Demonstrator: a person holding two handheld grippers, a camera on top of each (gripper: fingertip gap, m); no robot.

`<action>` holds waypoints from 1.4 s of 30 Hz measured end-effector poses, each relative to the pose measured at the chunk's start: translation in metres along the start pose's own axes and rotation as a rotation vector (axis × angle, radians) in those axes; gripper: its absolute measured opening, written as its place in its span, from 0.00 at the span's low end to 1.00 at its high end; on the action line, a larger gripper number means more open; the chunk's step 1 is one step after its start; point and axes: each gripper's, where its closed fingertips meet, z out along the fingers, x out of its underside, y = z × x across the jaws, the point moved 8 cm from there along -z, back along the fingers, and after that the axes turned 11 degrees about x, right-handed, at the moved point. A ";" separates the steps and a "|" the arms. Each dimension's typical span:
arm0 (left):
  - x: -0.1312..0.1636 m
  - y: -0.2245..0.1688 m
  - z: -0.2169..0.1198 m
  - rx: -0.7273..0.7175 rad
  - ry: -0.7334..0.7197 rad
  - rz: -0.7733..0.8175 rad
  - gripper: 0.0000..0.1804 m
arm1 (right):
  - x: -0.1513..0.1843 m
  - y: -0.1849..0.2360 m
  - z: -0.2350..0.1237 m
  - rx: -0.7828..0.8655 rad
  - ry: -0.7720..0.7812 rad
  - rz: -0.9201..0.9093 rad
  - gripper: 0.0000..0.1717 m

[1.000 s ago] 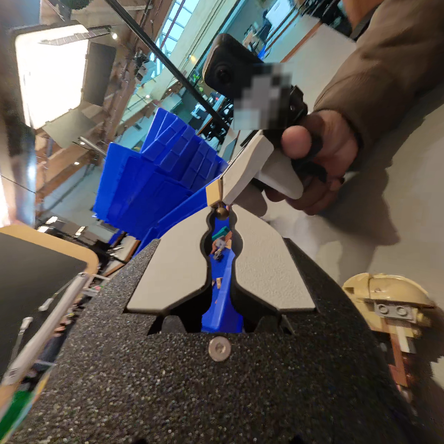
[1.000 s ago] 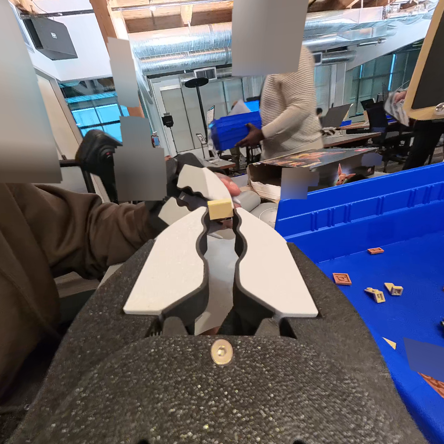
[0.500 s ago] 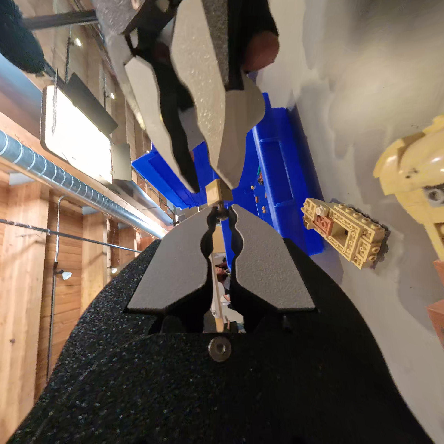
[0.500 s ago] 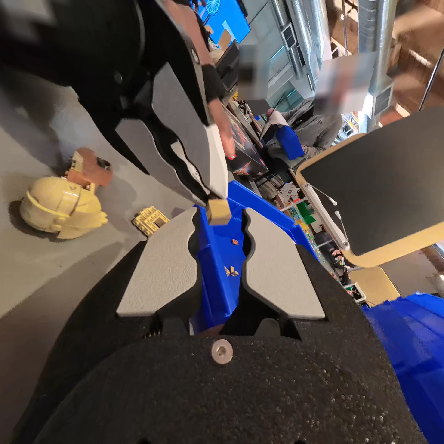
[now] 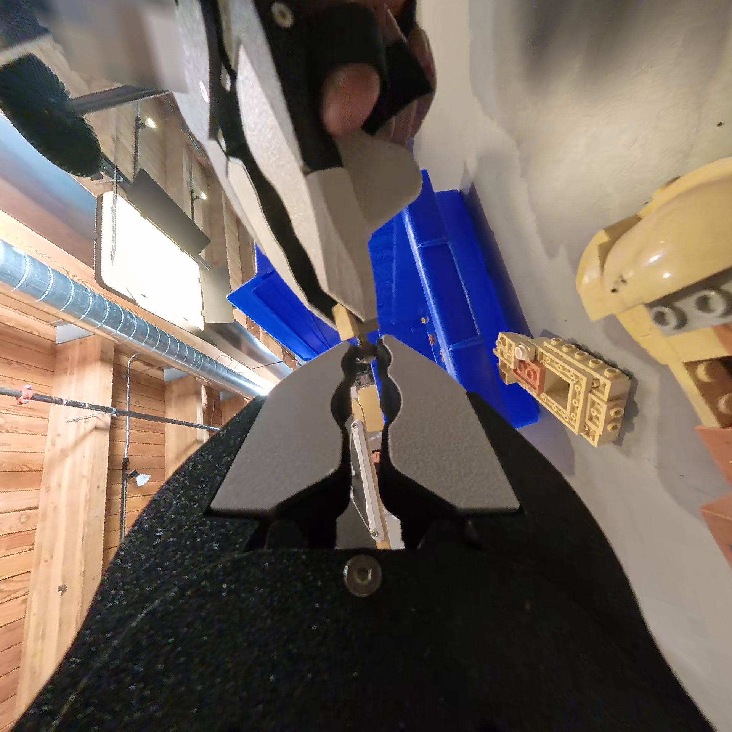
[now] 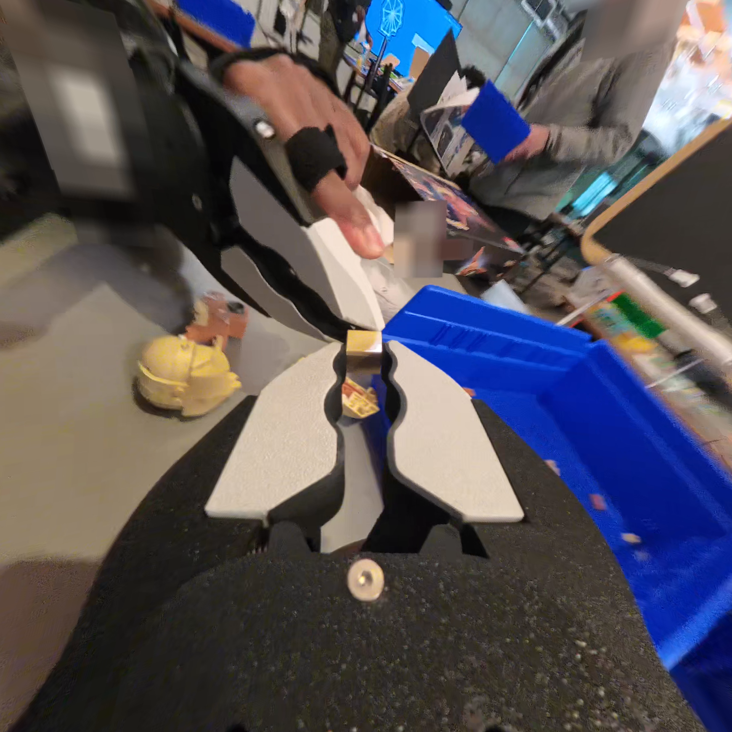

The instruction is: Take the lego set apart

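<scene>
Where the two grippers meet tip to tip above the grey table (image 6: 79, 455), both grip one small piece. The left gripper (image 5: 365, 350) is clamped on the little dark ball (image 5: 365, 353) at the piece's end, both fingertips pressing on it. The right gripper (image 6: 363, 350) is clamped on the tan block (image 6: 363, 344) itself, a pad against each side; in the left view the same block (image 5: 345, 325) sits at the tips of the grey fingers (image 5: 340, 277) coming down from above. A hand (image 6: 309, 119) with a black strap on one finger holds the left gripper.

Just beyond, on the table: a flat tan brick plate (image 5: 562, 392) with a reddish piece on it, beside the wall of a blue bin (image 5: 455, 277). Farther left in the right view, a rounded tan brick model (image 6: 186, 376) with a brown part behind it. Small loose pieces lie in the bin (image 6: 594, 396). Far back, a person in a grey top (image 6: 574, 150).
</scene>
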 end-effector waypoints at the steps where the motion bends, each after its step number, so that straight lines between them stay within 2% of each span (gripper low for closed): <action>1: 0.000 0.000 0.000 0.000 -0.006 -0.014 0.05 | 0.001 -0.002 0.000 -0.029 0.002 0.085 0.09; 2: 0.000 0.001 0.000 0.000 -0.018 -0.051 0.05 | 0.002 -0.005 0.000 -0.050 -0.003 0.162 0.10; 4: 0.003 0.005 0.000 0.005 -0.100 -0.223 0.05 | 0.003 -0.009 -0.001 -0.073 -0.035 0.266 0.10; 8: 0.018 0.017 0.000 0.139 -0.379 -0.803 0.06 | 0.004 -0.013 -0.004 -0.078 -0.142 0.369 0.10; 13: 0.040 0.021 0.000 0.329 -0.653 -1.318 0.07 | 0.004 -0.015 -0.007 -0.017 -0.203 0.272 0.10; 16: 0.045 0.020 0.000 0.445 -0.836 -1.509 0.07 | 0.004 -0.012 -0.007 -0.030 -0.207 0.250 0.10; 26: 0.032 0.015 0.002 0.460 -0.868 -1.373 0.09 | 0.000 -0.003 -0.008 -0.126 -0.231 0.246 0.10; 32: 0.028 0.013 0.000 0.456 -0.864 -1.291 0.05 | 0.002 -0.002 -0.008 -0.153 -0.219 0.237 0.10; 34: 0.027 0.013 0.001 0.444 -0.756 -1.209 0.05 | 0.004 -0.001 -0.006 -0.123 -0.164 0.149 0.10; 38: 0.022 0.012 0.004 0.372 -0.455 -0.977 0.05 | 0.011 0.003 -0.003 0.018 -0.045 -0.193 0.13; 42: 0.014 0.013 0.005 0.293 -0.320 -0.822 0.05 | 0.010 0.008 0.000 0.136 -0.010 -0.403 0.15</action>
